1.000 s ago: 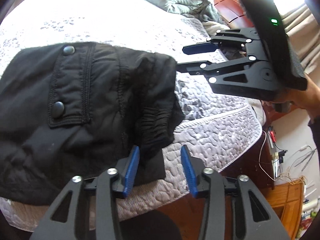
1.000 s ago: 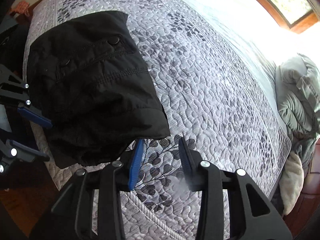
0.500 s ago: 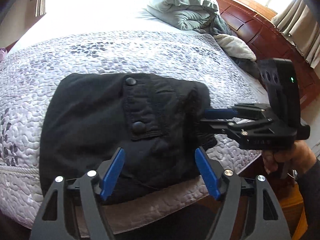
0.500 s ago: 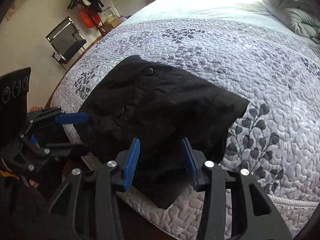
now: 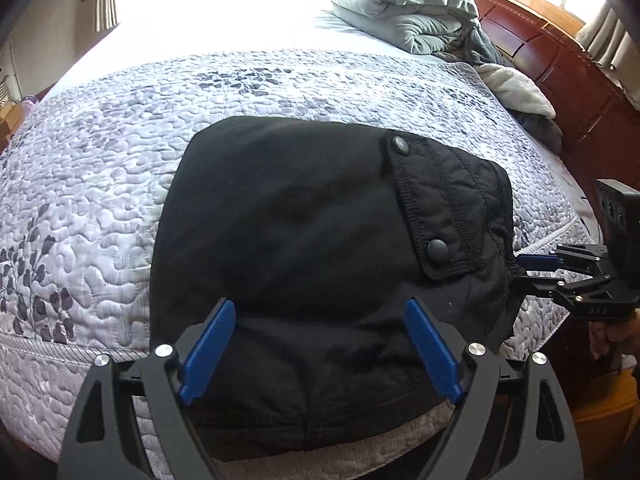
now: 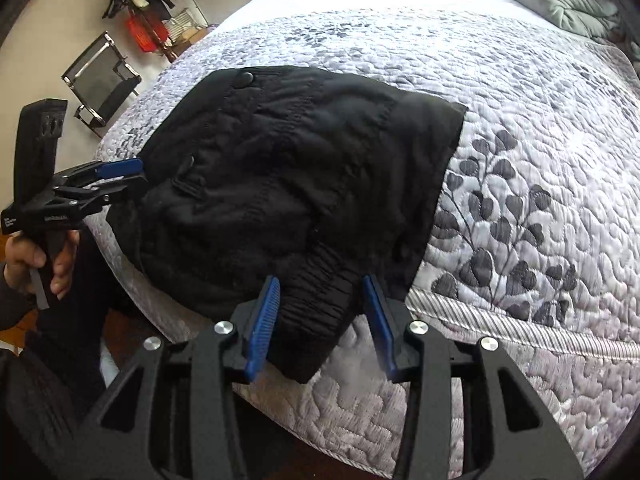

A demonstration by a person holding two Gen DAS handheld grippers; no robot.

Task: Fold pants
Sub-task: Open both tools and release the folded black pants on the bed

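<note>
Folded black pants (image 5: pixel 304 248) with a snap-buttoned pocket flap lie on the quilted bed (image 5: pixel 100 184), close to its near edge. My left gripper (image 5: pixel 320 344) hovers over the pants' near hem; its jaws are opening and the pads stand wide apart without pressing the cloth. It also shows in the right wrist view as the left gripper (image 6: pixel 136 180), at the pants' left edge. My right gripper (image 6: pixel 320 320) straddles the ribbed elastic end (image 6: pixel 320 300) at the near corner, pads apart from it. From the left wrist view the right gripper (image 5: pixel 524 270) sits at the pants' right edge.
A bundled grey duvet (image 5: pixel 412 12) and a wooden headboard (image 5: pixel 560 68) are at the far right of the bed. A black chair (image 6: pixel 102 80) and a coat rack (image 6: pixel 140 4) stand on the floor beyond the bed's left side. A hand (image 6: pixel 40 260) grips the left tool.
My left gripper slid left along the pants' near edge and its jaws widened. My right gripper rolled and came down over the elastic end at the corner.
</note>
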